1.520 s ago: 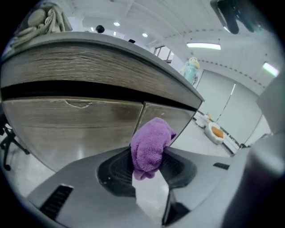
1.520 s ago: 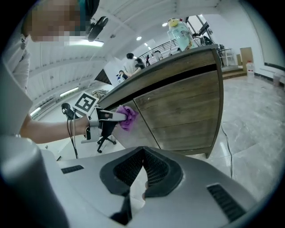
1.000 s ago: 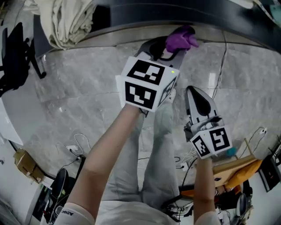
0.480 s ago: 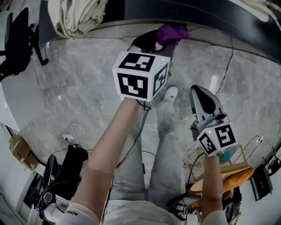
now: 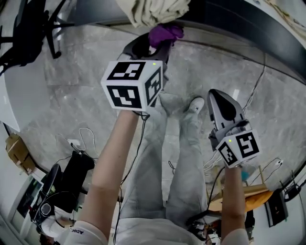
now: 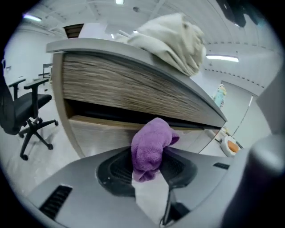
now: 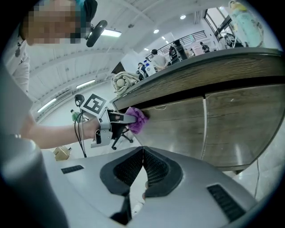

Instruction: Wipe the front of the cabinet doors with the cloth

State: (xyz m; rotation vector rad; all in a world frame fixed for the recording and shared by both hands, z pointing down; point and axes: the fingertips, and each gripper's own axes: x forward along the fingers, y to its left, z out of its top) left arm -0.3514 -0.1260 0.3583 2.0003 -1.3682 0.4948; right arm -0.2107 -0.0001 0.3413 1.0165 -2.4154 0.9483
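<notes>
Your left gripper is pinching the purple cloth tight between its jaws, most of the cloth bunched up above the tips. From the right gripper view, the cloth looks pressed against the top edge of the cabinet door, right under the countertop overhang.

What's changed over the last second: in the head view the cloth has slid steadily to your left along the cabinet, and the beige bundle on the counter, which was off to the side a second ago, now sits almost straight above the cloth. So I'd say you're mid-stroke, sweeping leftward along the upper strip (you seem to be shifting your whole stance with it, not just the arm).

Your right gripper has barely budged. Its jaws are pressed together on nothing, and it just hangs back, well apart from the doors.

For the task, that means only the top band toward the left end is getting covered. The wide door faces to your right and lower down probably still need passes.
</notes>
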